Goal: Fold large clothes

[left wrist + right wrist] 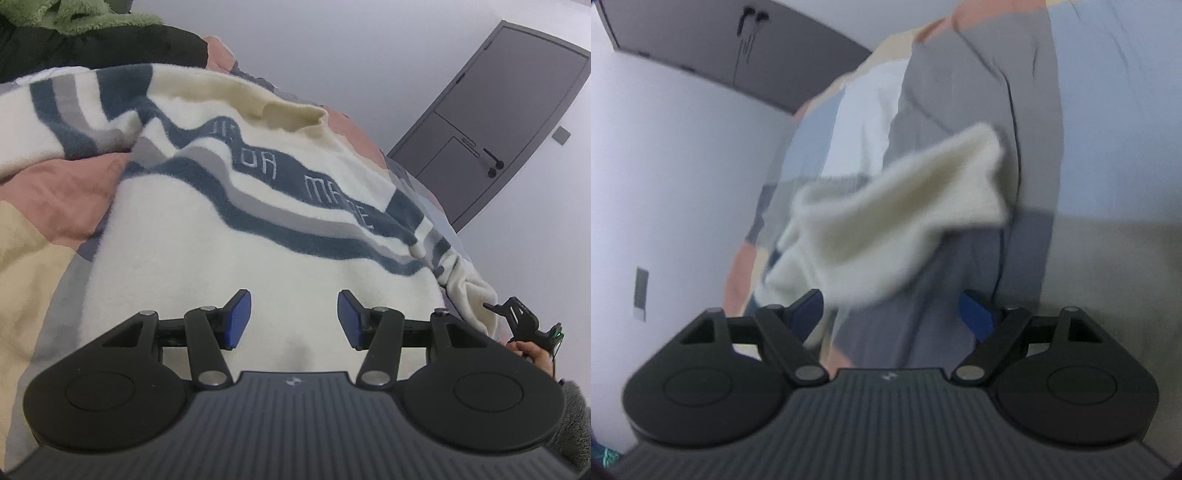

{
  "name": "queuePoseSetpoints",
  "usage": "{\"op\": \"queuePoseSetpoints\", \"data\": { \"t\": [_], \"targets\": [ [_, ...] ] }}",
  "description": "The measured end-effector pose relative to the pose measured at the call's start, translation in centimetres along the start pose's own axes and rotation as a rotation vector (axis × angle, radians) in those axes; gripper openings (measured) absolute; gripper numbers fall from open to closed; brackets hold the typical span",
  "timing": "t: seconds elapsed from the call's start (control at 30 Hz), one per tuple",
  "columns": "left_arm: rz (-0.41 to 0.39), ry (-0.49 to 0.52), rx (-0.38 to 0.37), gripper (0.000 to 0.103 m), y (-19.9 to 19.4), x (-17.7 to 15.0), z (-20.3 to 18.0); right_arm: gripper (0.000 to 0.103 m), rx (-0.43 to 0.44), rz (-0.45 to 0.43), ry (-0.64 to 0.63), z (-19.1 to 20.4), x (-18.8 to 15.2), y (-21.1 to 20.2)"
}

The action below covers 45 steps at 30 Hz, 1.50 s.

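- You are working over the patchwork bedspread (44,229), the cream striped sweater (207,236) lying spread ahead of your left gripper (294,319), whose jaws are standing apart, empty.
- You are likely between folds; next, grip a sleeve or hem.
- Your right gripper (894,314) is hanging wide open, its cream sleeve (897,210) loose ahead (blurred); only the left view is showing the lettering.

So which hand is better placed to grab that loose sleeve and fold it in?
Probably the right: the right gripper faces the cream sleeve, jaws open around its blurred near end. The left gripper hovers open over the sweater body.
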<state>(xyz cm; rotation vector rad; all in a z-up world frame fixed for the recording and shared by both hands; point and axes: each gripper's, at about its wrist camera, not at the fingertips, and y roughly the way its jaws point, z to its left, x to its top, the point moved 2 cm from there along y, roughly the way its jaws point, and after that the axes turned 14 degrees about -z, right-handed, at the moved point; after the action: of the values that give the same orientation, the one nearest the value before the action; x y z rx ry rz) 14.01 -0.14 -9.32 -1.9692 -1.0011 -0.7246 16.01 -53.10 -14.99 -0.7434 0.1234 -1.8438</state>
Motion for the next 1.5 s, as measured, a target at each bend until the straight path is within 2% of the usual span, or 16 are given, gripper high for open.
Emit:
{"op": "queuePoseSetpoints", "data": {
  "t": [0.1,0.23,0.27,0.3,0.37,0.47,0.53,0.63,0.83,0.87,0.97,1.03,1.17,1.2,1.27,1.5],
  "targets": [
    [-0.004,-0.011,0.013,0.058,0.6,-0.1,0.1,0.082,0.014,-0.086,-0.026,-0.8,1.7,1.1],
    [-0.010,-0.010,0.012,0.058,1.2,-0.1,-0.1,0.079,0.042,-0.149,-0.016,-1.5,3.5,2.6],
    [-0.010,-0.011,0.011,0.058,1.4,-0.2,-0.2,0.072,0.045,-0.150,-0.037,-1.3,3.8,3.0],
    [-0.011,-0.013,0.011,0.058,1.7,-0.2,-0.3,0.052,0.048,-0.143,-0.067,-1.1,4.2,3.4],
    [-0.012,-0.018,0.012,0.058,2.1,-0.2,-0.5,0.022,0.033,-0.137,-0.123,-0.7,5.2,3.8],
    [-0.003,-0.019,0.012,0.058,2.7,-0.4,-0.6,0.013,0.034,-0.173,-0.163,-0.1,7.8,3.6],
    [0.002,-0.022,0.016,0.058,3.0,-0.6,-0.5,0.013,0.029,-0.230,-0.234,0.5,10.1,3.3],
    [0.007,-0.020,0.023,0.058,3.3,-0.7,-0.5,0.012,-0.006,-0.272,-0.254,0.0,13.3,3.4],
    [0.012,0.010,0.061,0.058,4.0,-0.9,-0.7,0.014,-0.022,-0.221,-0.205,-1.5,15.1,4.9],
    [0.012,0.017,0.066,0.058,4.0,-1.0,-0.8,0.017,-0.027,-0.215,-0.182,-1.9,15.0,4.9],
    [0.012,0.042,0.075,0.058,4.0,-1.3,-1.1,0.045,-0.015,-0.158,-0.076,-3.3,14.4,6.5],
    [0.016,0.056,0.084,0.058,4.0,-1.6,-1.1,0.046,0.035,-0.146,-0.038,-3.9,14.0,6.8],
    [0.026,0.089,0.106,0.058,4.3,-2.0,-1.4,0.041,0.052,-0.161,-0.066,-3.7,13.4,6.7],
    [0.030,0.097,0.113,0.058,4.5,-2.2,-1.5,0.028,0.053,-0.172,-0.083,-3.5,13.6,6.7],
    [0.043,0.127,0.133,0.058,4.9,-2.4,-1.8,0.014,0.040,-0.191,-0.134,-3.4,14.2,6.6],
    [0.093,0.193,0.193,0.058,6.4,-3.5,-2.3,0.010,0.057,-0.261,-0.264,-1.1,16.1,6.4]
  ]
}}
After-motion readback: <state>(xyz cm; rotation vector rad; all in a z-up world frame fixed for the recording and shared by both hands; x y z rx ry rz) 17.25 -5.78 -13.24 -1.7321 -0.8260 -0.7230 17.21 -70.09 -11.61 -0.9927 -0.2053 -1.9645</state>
